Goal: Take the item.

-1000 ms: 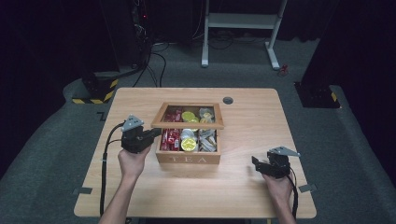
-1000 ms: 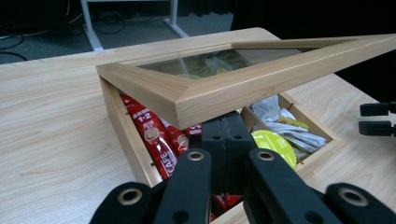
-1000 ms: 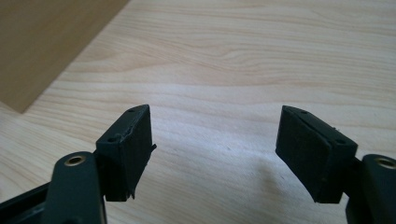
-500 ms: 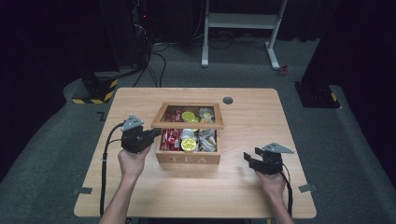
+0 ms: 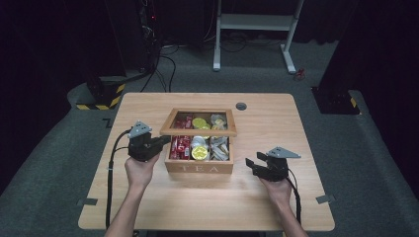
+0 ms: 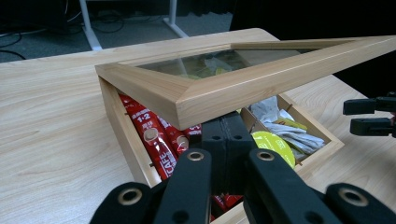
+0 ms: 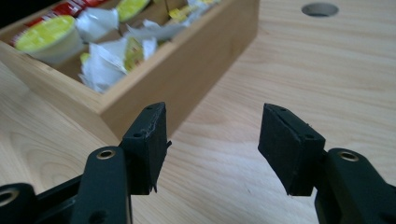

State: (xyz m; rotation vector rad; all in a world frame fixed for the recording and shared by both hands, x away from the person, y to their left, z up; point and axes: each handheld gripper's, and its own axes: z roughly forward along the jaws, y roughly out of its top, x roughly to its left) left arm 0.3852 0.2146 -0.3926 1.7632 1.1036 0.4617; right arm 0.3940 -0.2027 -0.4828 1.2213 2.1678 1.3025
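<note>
The wooden tea box (image 5: 200, 148) sits mid-worktop with its glass-paned lid (image 6: 243, 81) raised partway, tilted up over the compartments. The left tongs (image 6: 227, 135) are pressed together, their tips tucked under the lid's near corner and propping it; in the high view the left tongs (image 5: 165, 141) sit against the box's left side. Just past those tips lie red stick sachets (image 6: 156, 140); further along sit a yellow-lidded cup (image 6: 273, 144) and white packets (image 6: 285, 126). The right tongs (image 7: 212, 140) are spread and hold nothing, hovering over bare worktop (image 7: 289, 70) close to the box's outer wall, the packets just beyond it. In the high view the right tongs (image 5: 253, 165) point at the box's right front corner. Judging from this, the lid is lifted but not fully open; reaching in and picking an item looks still to come
</note>
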